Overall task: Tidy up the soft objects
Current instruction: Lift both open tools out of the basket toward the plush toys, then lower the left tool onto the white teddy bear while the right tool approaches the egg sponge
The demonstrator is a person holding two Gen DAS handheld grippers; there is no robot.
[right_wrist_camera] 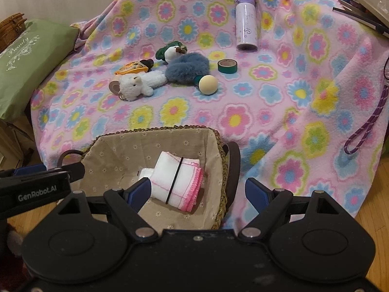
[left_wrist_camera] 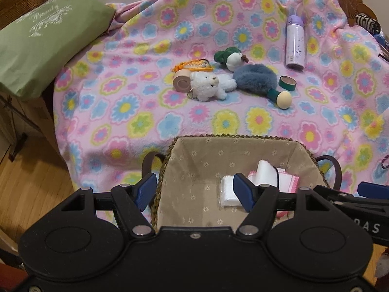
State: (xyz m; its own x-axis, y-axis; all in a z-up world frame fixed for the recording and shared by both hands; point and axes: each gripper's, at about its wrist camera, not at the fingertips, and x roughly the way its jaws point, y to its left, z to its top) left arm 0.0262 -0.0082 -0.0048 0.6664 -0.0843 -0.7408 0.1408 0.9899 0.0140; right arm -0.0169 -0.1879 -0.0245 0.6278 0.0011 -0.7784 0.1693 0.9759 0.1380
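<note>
A lined wicker basket point(left_wrist_camera: 214, 137) point(right_wrist_camera: 218, 141) sits at the near edge of the flowered blanket. In it lie a rolled white cloth with pink trim and a black band point(right_wrist_camera: 178, 181) point(left_wrist_camera: 267, 172) and a small white pad point(left_wrist_camera: 228, 192). Farther back lie a white plush bear point(left_wrist_camera: 209, 85) point(right_wrist_camera: 137, 86), a green-and-white plush bird point(left_wrist_camera: 231, 58) point(right_wrist_camera: 171, 51) and a blue fuzzy piece point(left_wrist_camera: 255, 76) point(right_wrist_camera: 188, 67). My left gripper point(left_wrist_camera: 194, 191) is open above the basket. My right gripper point(right_wrist_camera: 198, 192) is open and empty over the basket's right rim.
On the blanket point(left_wrist_camera: 145, 112) are a tan tape roll point(left_wrist_camera: 181, 79), a green tape roll point(left_wrist_camera: 287, 82), a wooden ball on a green handle point(left_wrist_camera: 283, 99), an orange packet point(left_wrist_camera: 194, 65) and a lilac bottle point(left_wrist_camera: 295, 43). A green pillow point(left_wrist_camera: 41, 48) lies left. A purple cord point(right_wrist_camera: 367, 124) hangs right.
</note>
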